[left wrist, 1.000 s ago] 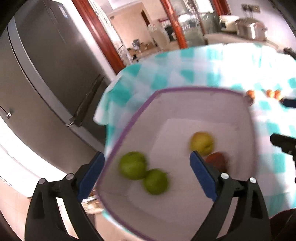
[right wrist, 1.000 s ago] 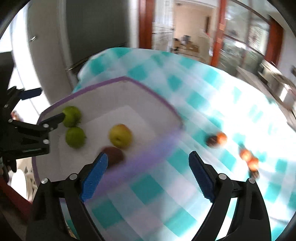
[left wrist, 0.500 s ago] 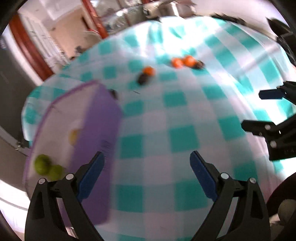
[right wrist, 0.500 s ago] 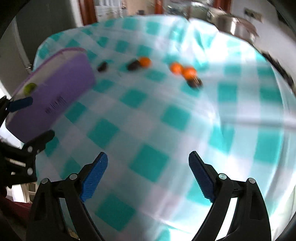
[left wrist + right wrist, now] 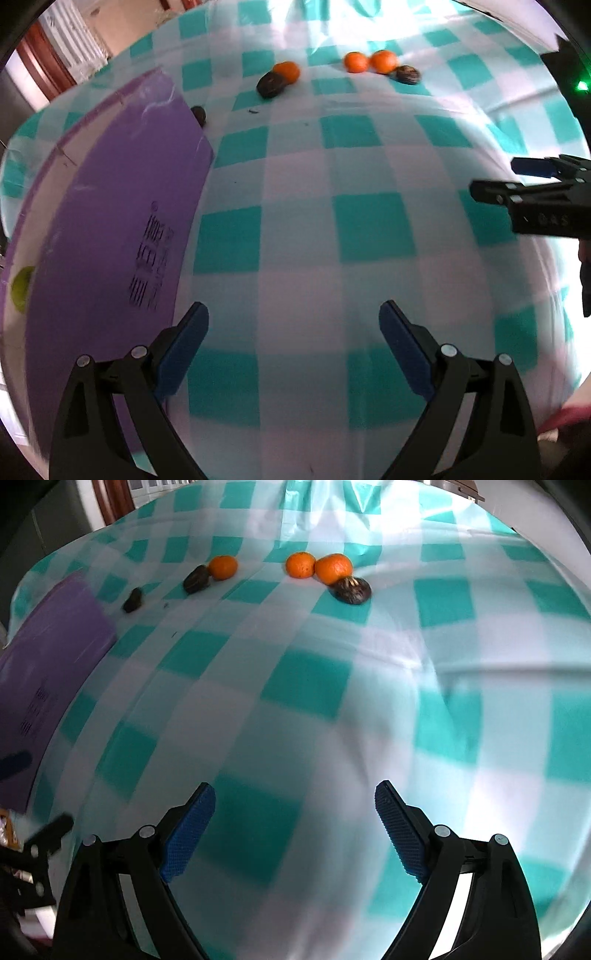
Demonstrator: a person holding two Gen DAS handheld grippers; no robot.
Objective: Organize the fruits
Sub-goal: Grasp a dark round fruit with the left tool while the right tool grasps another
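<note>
Orange fruits are sitting far across the table, on a checked cloth (image 5: 306, 701) of green and white squares. Two oranges (image 5: 318, 566) are lying side by side and touching, with a dark wrinkly fruit (image 5: 350, 589) right against the front of them. One more orange (image 5: 222, 567) is resting a bit to the left, touching another dark fruit (image 5: 197, 579). A third, smaller dark piece (image 5: 133, 600) is lying close to the purple box (image 5: 107, 229). That box is standing at the left side of the table, and a bit of a green fruit (image 5: 23, 288) is peeking over its edge.

The left gripper (image 5: 293, 341) is hanging over the cloth with its blue pads spread wide and nothing between them. The right gripper (image 5: 295, 821) is doing the same, wide open and holding nothing.

I am thinking the oranges are light, round and a little squashy. They may roll away if they are bumped from one side, so the pads should be closing around the fat middle, gently. The dark fruits are looking wrinkled and maybe soft, so a hard squeeze could be crushing them. The two touching oranges are going to be tricky, because a pad has little room to slide between them. The lone orange on the left is looking easier to grab first
</note>
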